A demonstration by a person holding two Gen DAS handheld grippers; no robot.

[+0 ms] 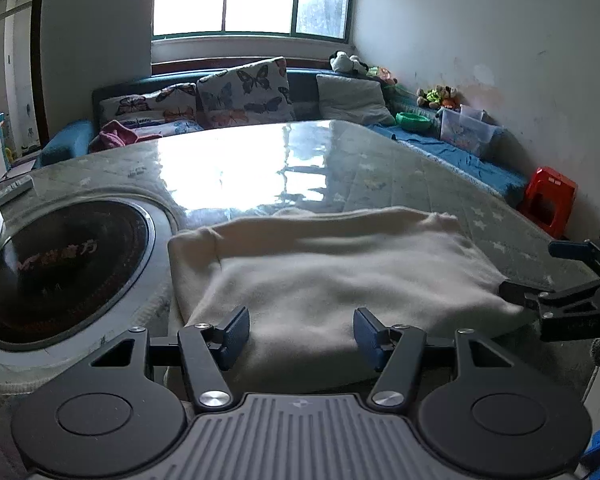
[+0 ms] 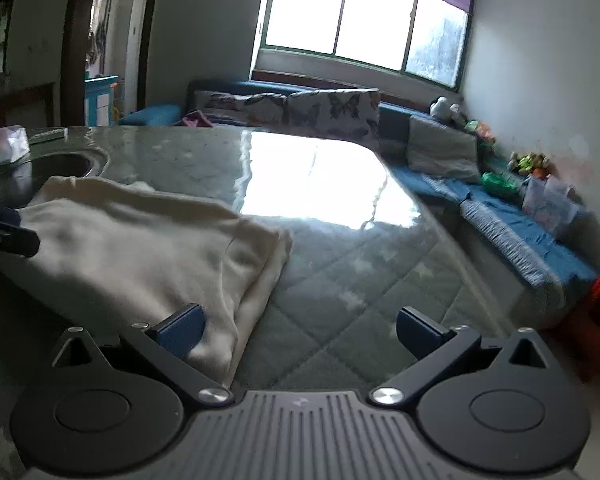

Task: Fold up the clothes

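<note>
My left gripper [image 1: 300, 334] and right gripper [image 2: 300, 330], both spread apart, flank the cream garment [image 1: 332, 276] lying apparently folded on the quilted surface [image 2: 340, 280], whether finished or mid-fold.

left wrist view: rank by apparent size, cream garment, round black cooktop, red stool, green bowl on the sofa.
1. Cream garment, largest.
2. Round black cooktop, clearly smaller; both are close to the camera.
3. Red stool.
4. Green bowl, smallest, but it is farthest away, so true size versus the stool is unsure.
</note>
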